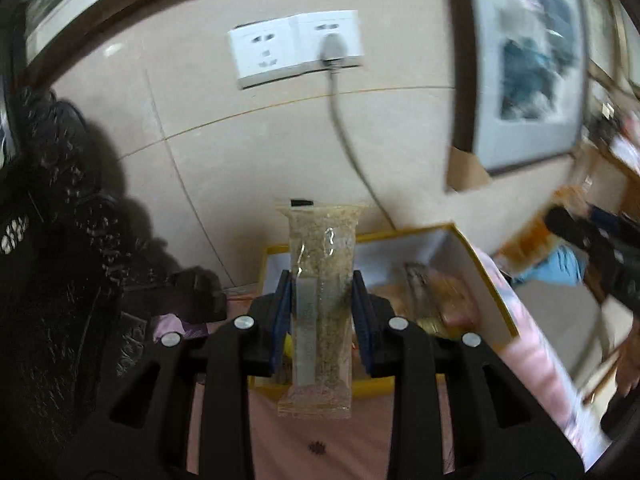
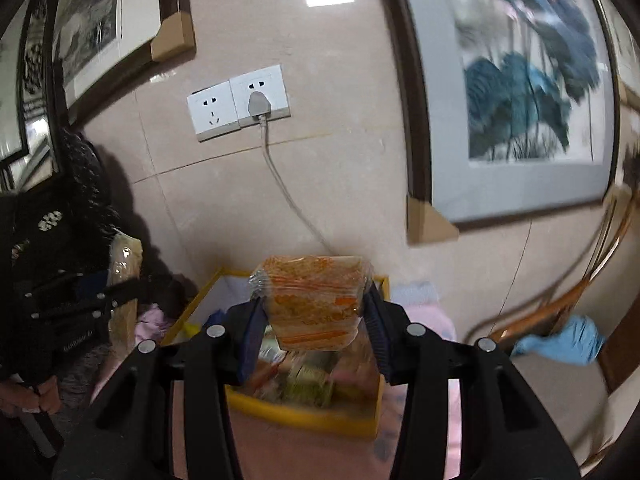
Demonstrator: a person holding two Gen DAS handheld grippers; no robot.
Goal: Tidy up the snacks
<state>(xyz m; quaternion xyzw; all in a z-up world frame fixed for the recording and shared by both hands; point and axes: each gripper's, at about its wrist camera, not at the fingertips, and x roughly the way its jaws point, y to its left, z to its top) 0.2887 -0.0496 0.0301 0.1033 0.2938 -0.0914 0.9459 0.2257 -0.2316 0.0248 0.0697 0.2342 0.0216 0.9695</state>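
Above the yellow-rimmed box (image 1: 486, 276) of snacks on the pink-clothed desk (image 1: 320, 432), the left tongs (image 1: 322, 304) are clamped on an upright clear packet of pale grainy snack (image 1: 324, 248), while the right tongs (image 2: 316, 312) are clamped on an orange-patterned snack pack (image 2: 314, 300) over that box.

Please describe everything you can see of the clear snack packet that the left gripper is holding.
The clear snack packet is a long, narrow pouch of see-through plastic with flat sealed ends, filled with pale, grainy, speckled contents. A whitish strip runs along its length. It stands about upright in the left wrist view, clamped at its middle between the blue pads of the left gripper, both ends free. It hangs above the yellow box; nothing else touches it.
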